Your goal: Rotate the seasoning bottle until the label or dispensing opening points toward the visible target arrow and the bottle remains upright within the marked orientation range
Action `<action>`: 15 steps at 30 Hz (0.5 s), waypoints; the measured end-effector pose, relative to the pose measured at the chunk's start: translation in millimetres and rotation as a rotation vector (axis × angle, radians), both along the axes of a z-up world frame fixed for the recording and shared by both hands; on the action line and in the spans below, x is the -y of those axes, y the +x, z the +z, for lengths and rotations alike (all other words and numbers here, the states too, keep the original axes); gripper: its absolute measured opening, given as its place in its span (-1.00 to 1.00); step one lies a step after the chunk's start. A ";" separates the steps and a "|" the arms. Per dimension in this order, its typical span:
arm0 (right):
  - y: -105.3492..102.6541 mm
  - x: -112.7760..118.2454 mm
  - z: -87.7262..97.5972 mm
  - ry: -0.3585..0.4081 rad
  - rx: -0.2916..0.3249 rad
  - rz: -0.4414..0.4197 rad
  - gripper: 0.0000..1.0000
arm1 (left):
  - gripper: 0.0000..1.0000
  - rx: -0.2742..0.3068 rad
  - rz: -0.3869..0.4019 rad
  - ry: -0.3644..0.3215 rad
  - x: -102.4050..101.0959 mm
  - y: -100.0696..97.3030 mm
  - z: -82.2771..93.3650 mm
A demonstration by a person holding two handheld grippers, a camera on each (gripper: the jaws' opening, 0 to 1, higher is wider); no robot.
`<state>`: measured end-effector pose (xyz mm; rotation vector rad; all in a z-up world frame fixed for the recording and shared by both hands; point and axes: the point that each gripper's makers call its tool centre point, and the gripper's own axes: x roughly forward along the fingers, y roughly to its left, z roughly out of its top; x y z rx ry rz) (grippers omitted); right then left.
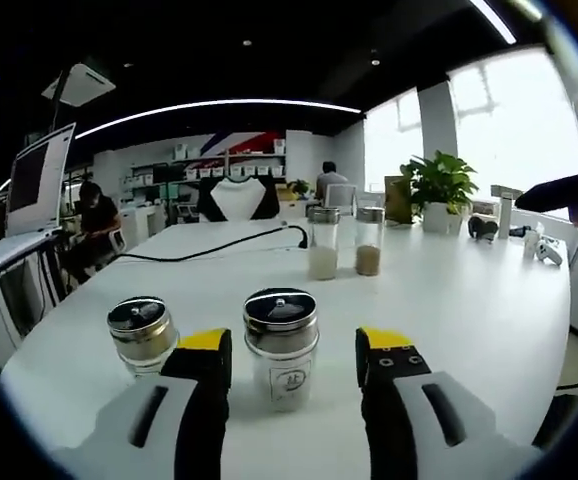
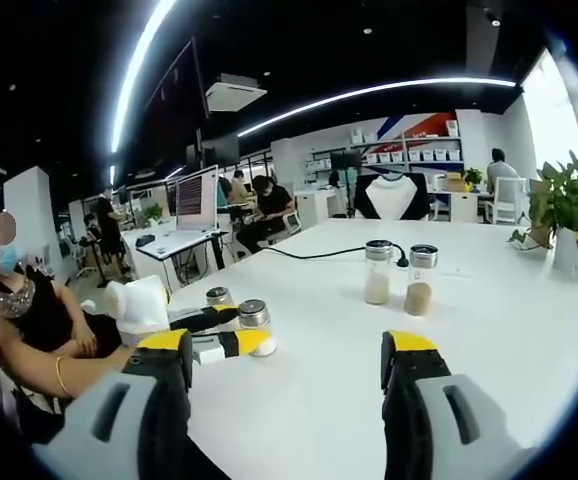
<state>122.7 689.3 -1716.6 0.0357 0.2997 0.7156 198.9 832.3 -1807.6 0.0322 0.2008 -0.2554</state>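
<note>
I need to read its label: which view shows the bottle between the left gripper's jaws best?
The left gripper view: the seasoning bottle stands close, label facing. The right gripper view shows it small, beside the left gripper.

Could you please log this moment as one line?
left hand-held gripper: open, straddling seasoning bottle | bottle: upright on table | right hand-held gripper: open, holding nothing

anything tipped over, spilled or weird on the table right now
Nothing stands out. The seasoning bottle between the left gripper jaws stands upright, lid on, as does the shorter jar beside it. The two tall shakers farther back are upright too. No spill shows on the white table.
</note>
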 end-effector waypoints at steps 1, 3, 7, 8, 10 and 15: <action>0.1 0.2 0.5 0.000 0.002 0.000 0.55 | 0.17 0.001 -0.003 0.009 0.4 -0.4 1.9; 0.6 1.0 0.7 -0.001 0.003 -0.002 0.54 | 0.20 0.001 -0.008 0.048 -0.3 -1.2 6.2; 0.6 2.7 0.6 0.000 0.005 -0.006 0.54 | 0.29 0.001 -0.016 0.076 -3.2 -3.3 17.2; 0.7 3.5 0.2 -0.001 0.005 -0.009 0.54 | 0.34 0.014 -0.021 0.065 -2.3 -3.8 21.9; 0.6 4.5 -0.4 -0.001 0.006 -0.012 0.54 | 0.46 0.024 -0.041 0.055 0.9 -5.9 30.7; -0.3 7.9 1.6 0.009 0.019 -0.026 0.53 | 0.95 0.059 -0.096 -0.035 12.8 -10.5 43.9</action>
